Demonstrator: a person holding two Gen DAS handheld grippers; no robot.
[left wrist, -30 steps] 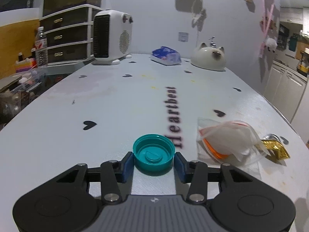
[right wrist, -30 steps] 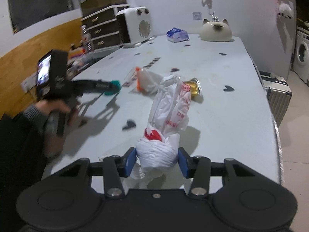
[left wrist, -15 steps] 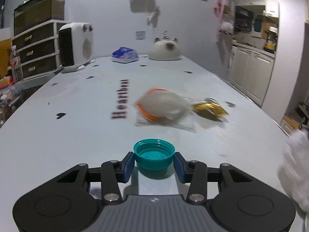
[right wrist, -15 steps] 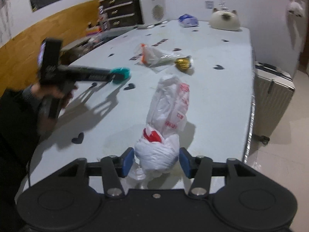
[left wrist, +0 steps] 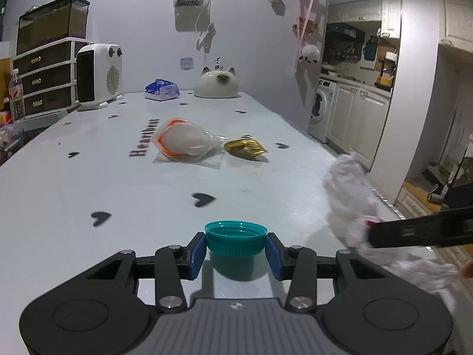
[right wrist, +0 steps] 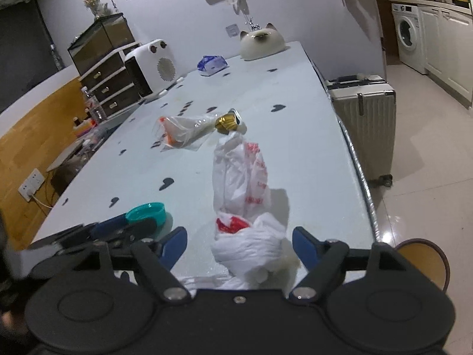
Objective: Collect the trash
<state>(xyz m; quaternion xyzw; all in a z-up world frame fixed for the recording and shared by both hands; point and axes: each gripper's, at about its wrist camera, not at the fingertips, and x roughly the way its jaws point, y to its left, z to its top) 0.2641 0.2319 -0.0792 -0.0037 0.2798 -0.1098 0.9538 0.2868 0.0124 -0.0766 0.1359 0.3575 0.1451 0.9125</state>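
My left gripper (left wrist: pixel 235 250) is shut on a teal bottle cap (left wrist: pixel 235 238), held just above the pale table (left wrist: pixel 103 183). The cap (right wrist: pixel 146 212) also shows in the right wrist view, left of the white plastic bag (right wrist: pixel 245 207). My right gripper (right wrist: pixel 240 244) has its jaws opening; the bag's knotted end lies between them with gaps on both sides. In the left wrist view the bag (left wrist: pixel 348 201) stands at the right edge behind a dark finger of the right gripper. Farther back lie a clear pouch with orange trim (left wrist: pixel 183 140) and a gold wrapper (left wrist: pixel 245 148).
A white heater (left wrist: pixel 99 77), blue tissue pack (left wrist: pixel 162 89) and cat-shaped ornament (left wrist: pixel 218 84) stand at the far end. Drawers (left wrist: pixel 44 80) line the left. A suitcase (right wrist: pixel 363 118) and a brown stool (right wrist: pixel 422 263) stand off the table's right edge.
My left gripper carried the cap rightward toward the white bag. My right gripper's jaws spread apart and let go of the bag's knot.
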